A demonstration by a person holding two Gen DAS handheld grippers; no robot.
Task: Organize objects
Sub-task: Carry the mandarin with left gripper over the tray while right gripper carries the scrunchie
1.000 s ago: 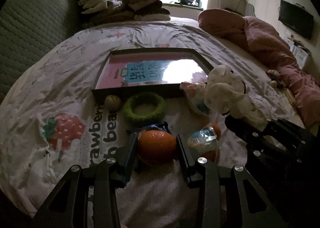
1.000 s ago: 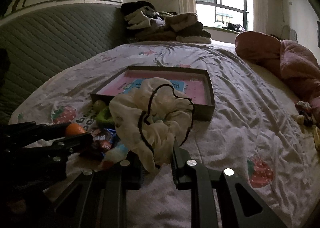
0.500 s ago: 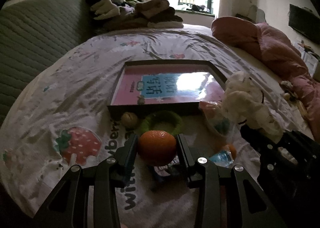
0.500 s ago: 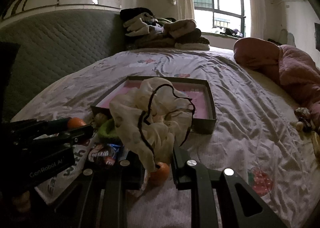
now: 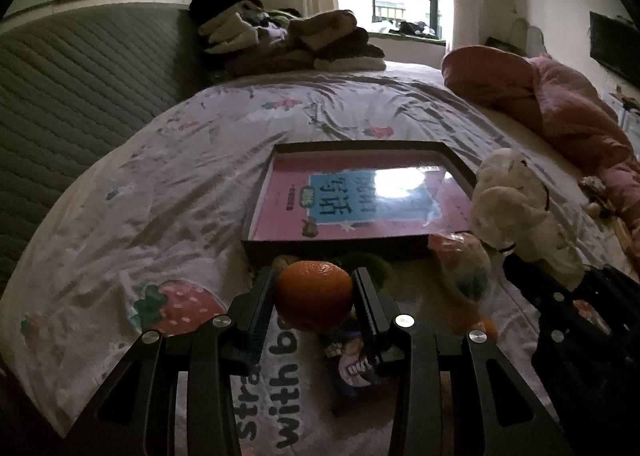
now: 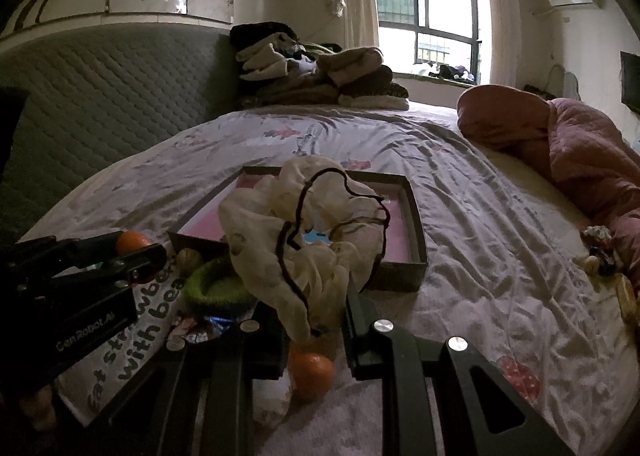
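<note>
My left gripper (image 5: 314, 296) is shut on an orange (image 5: 314, 294) and holds it above the bed, just short of the shallow dark box (image 5: 332, 246) with a pink book inside. My right gripper (image 6: 314, 316) is shut on a cream cloth pouch with a dark drawstring (image 6: 304, 240), held up in front of the same box (image 6: 416, 252). The pouch also shows in the left wrist view (image 5: 516, 208). A second orange (image 6: 310, 370) lies on the bed under the right gripper. A green fuzzy ring (image 6: 218, 290), a walnut (image 6: 188, 260) and snack packets (image 5: 348, 360) lie before the box.
A strawberry-print sheet (image 5: 172, 184) covers the bed. A grey quilted headboard (image 6: 100, 96) is at the left. Folded clothes (image 6: 316, 72) are stacked at the far end. A pink duvet (image 6: 560, 144) lies at the right, with small trinkets (image 6: 600, 252) beside it.
Both grippers have risen from the bed and moved toward the box, the left with the orange, the right with the pouch. The second orange under the right gripper has come into view.
</note>
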